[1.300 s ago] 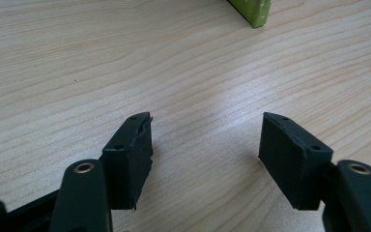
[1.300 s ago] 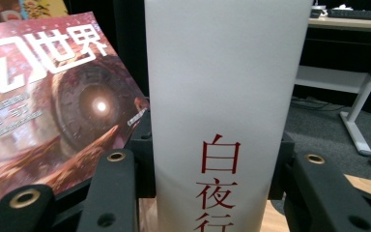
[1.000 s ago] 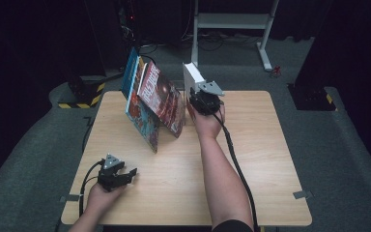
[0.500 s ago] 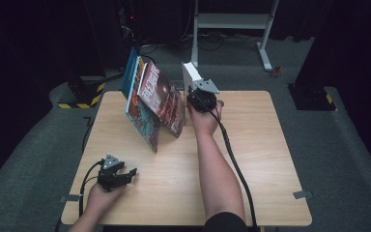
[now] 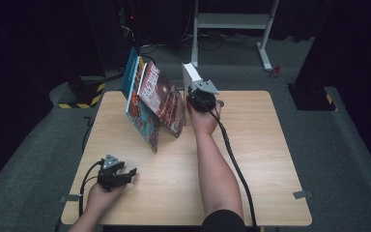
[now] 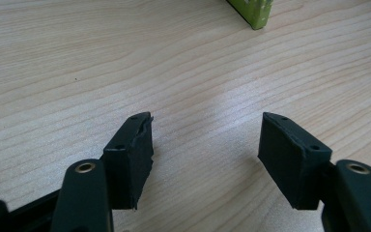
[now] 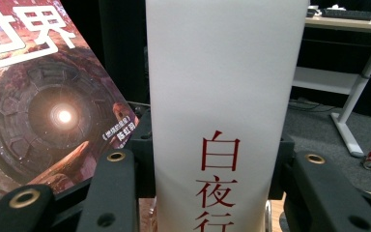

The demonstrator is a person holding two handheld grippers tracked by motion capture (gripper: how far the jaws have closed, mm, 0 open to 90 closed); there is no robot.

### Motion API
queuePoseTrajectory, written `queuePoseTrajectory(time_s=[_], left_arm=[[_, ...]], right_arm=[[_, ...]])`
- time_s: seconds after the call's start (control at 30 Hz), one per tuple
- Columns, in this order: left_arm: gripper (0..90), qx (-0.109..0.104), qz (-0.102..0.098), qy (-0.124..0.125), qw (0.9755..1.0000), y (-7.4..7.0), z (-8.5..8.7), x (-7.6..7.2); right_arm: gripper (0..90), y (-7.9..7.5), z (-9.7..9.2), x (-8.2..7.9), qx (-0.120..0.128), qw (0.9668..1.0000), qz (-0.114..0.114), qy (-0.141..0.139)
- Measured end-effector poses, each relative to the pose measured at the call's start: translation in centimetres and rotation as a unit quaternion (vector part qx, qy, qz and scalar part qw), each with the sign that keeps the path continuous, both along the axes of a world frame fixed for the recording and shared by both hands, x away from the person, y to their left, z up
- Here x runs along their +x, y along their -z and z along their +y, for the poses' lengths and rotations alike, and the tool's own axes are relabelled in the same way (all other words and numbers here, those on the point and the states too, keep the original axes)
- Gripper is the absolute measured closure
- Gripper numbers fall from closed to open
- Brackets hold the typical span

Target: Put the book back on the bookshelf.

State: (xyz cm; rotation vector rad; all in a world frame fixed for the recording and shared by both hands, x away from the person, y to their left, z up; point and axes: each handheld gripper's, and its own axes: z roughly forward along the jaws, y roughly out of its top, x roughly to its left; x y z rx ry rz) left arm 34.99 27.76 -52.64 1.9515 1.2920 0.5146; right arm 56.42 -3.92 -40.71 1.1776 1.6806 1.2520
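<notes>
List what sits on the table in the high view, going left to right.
Left gripper → leaning colourful books → white book → right gripper, clamped on the white book's spine.

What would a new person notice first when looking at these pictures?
First comes the white book with red characters on its spine, standing upright at the far edge of the table and clamped between the jaws of the right gripper. Next to it, on the left in the high view, several colourful books lean in a slanted row. Near the front left corner, the left gripper rests open over bare wood.
</notes>
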Motion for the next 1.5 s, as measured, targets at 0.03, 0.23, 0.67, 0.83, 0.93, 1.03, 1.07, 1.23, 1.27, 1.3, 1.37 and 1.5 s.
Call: queuePoseTrajectory(time_s=[0.03,0.23,0.67,0.83,0.93,1.03,1.07,1.23,1.27,1.3,1.37,1.5], left_arm=[[37.0,0.0,0.0,0.0,1.0,0.0,0.0,0.0],[37.1,-0.001,0.0,-0.001,1.0,0.0,0.0,0.0],[37.3,0.004,-0.002,0.0,1.0,0.0,0.0,0.0],[37.3,0.002,-0.002,-0.002,1.0,0.0,-0.1,0.0],[37.2,0.003,-0.002,-0.002,1.0,0.0,-0.1,0.0],[37.2,0.003,-0.002,-0.001,1.0,0.0,-0.1,0.0],[37.2,0.003,-0.001,-0.002,1.0,0.0,-0.1,0.0],[37.2,0.003,-0.001,-0.001,1.0,0.0,-0.1,0.0],[37.2,0.004,-0.002,-0.001,1.0,0.0,-0.1,0.0],[37.2,0.003,-0.002,-0.001,1.0,0.0,-0.1,0.0],[37.2,0.004,-0.001,-0.001,1.0,0.0,-0.1,0.0],[37.2,0.004,0.0,-0.001,1.0,0.0,-0.1,-0.1]], right_arm=[[54.8,0.0,0.0,0.0,0.001,1.0,0.0,-0.001],[54.7,0.3,-0.1,0.0,0.003,1.0,0.0,-0.001],[54.2,0.8,-0.3,-0.6,0.005,1.0,0.002,-0.002],[53.9,1.1,-0.6,-1.2,0.007,1.0,0.006,-0.001],[53.8,1.2,-0.6,-1.5,0.003,0.9999,0.012,0.001],[53.7,1.3,-0.5,-1.9,-0.004,0.9998,0.017,0.0],[53.7,1.3,-0.5,-2.0,-0.005,0.9998,0.018,0.0],[53.5,1.6,-0.7,-2.5,-0.006,0.9997,0.024,0.001],[53.5,1.7,-0.7,-2.6,-0.006,0.9997,0.025,0.001],[53.5,1.7,-0.8,-2.7,-0.007,0.9996,0.026,0.001],[53.4,1.8,-0.9,-2.9,-0.008,0.9995,0.03,0.001],[53.2,1.8,-1.3,-2.9,0.004,0.9993,0.037,0.002]])
